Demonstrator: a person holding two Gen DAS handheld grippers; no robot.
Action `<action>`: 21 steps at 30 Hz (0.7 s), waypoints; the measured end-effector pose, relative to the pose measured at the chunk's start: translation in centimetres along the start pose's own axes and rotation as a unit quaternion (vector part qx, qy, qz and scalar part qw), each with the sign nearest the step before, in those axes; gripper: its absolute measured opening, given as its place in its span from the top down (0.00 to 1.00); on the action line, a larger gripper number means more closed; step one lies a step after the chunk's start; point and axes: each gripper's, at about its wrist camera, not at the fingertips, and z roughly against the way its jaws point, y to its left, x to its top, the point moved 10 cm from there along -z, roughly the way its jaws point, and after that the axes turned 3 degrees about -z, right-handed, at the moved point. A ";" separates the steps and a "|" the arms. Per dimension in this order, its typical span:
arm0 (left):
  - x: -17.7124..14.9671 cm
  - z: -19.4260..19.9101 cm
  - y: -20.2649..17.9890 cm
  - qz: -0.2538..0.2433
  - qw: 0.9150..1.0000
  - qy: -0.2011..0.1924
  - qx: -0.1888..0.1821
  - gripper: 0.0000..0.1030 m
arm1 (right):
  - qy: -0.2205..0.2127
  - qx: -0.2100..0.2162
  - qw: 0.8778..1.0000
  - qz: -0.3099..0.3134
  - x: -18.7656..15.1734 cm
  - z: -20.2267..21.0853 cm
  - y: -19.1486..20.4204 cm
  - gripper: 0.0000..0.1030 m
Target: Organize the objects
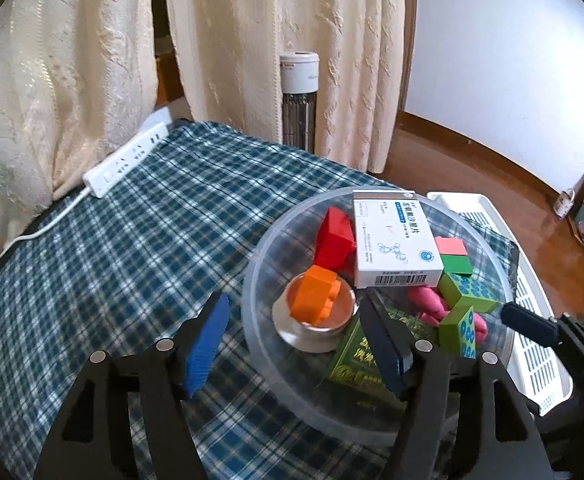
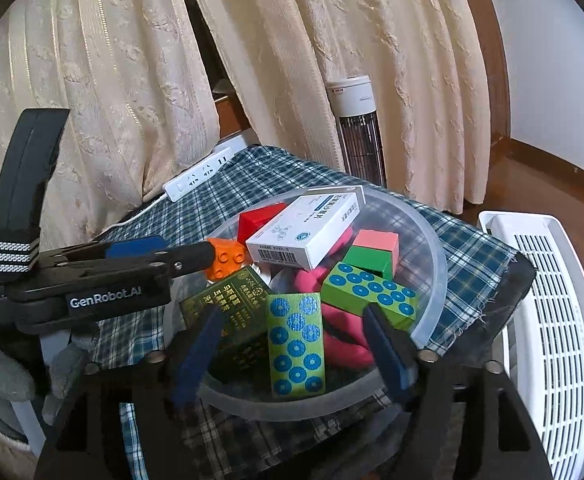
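both grippers, left gripper [image 1: 295, 340] and right gripper [image 2: 303, 356], hang spread and empty at the bowl [image 1: 487, 256] near the bench's right edge; withdraw straight back without nudging it.

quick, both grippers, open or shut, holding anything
Left gripper: open, holding nothing, near the bowl.
Right gripper: open, holding nothing.

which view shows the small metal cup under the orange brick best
The left wrist view. There the metal cup sits in full sight inside the clear bowl, its rim and base showing, with the orange brick in it. In the right wrist view the left gripper's finger covers that spot; only the orange brick shows.
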 end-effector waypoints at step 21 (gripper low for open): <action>-2.6 3.5 1.0 0.018 1.000 -0.016 0.016 0.21 | 0.013 -0.042 0.998 0.035 -2.1 2.5 1.6 0.01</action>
